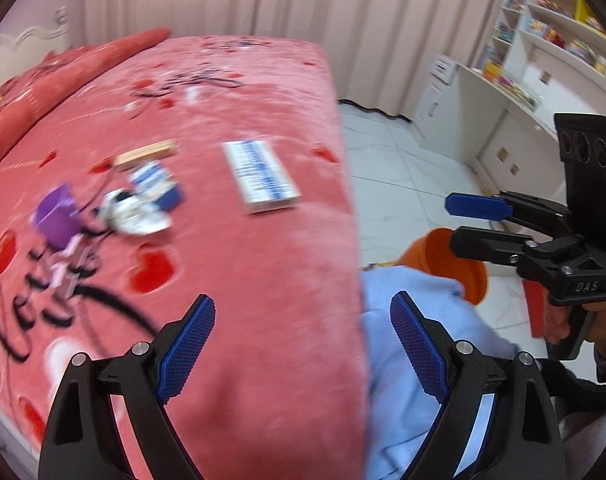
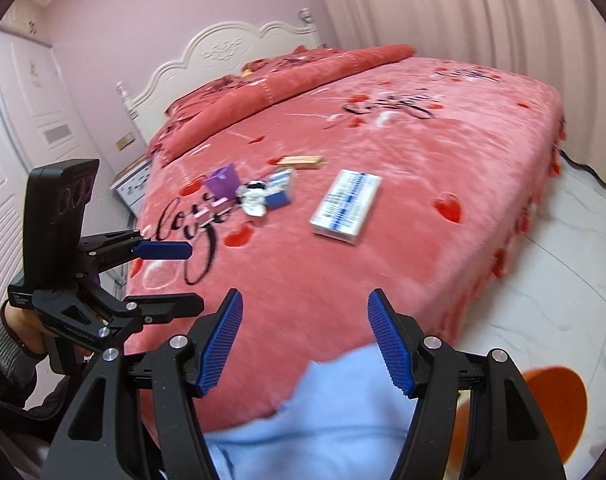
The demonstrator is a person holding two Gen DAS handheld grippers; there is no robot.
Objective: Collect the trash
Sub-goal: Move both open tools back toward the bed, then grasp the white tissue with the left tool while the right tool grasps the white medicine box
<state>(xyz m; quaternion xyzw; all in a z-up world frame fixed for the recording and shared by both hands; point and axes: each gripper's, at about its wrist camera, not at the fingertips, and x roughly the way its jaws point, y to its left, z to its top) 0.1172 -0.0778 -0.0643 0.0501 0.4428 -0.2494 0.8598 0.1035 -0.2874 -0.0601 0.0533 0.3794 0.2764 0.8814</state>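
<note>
Trash lies on the pink bed [image 1: 239, 264]: a white and blue flat box [image 1: 260, 176] [image 2: 346, 206], a purple cup [image 1: 55, 213] [image 2: 222, 181], crumpled white paper [image 1: 133, 214] [image 2: 254, 199], a small blue and white box [image 1: 157, 186] [image 2: 281, 190] and a tan flat box [image 1: 145, 153] [image 2: 301, 161]. An orange bin [image 1: 451, 268] [image 2: 559, 412] stands on the floor by the bed's corner. My left gripper [image 1: 303, 344] is open and empty over the bed's near edge; it also shows in the right wrist view [image 2: 179, 276]. My right gripper [image 2: 305, 340] is open and empty; it shows above the bin in the left wrist view [image 1: 451, 220].
Light blue cloth [image 1: 407, 360] [image 2: 323, 412] hangs at the bed's near corner. White marble floor [image 1: 403, 168] runs right of the bed. A white desk with shelves [image 1: 515, 92] stands at the far right. A headboard [image 2: 223, 56] and a door [image 2: 19, 128] are on the left.
</note>
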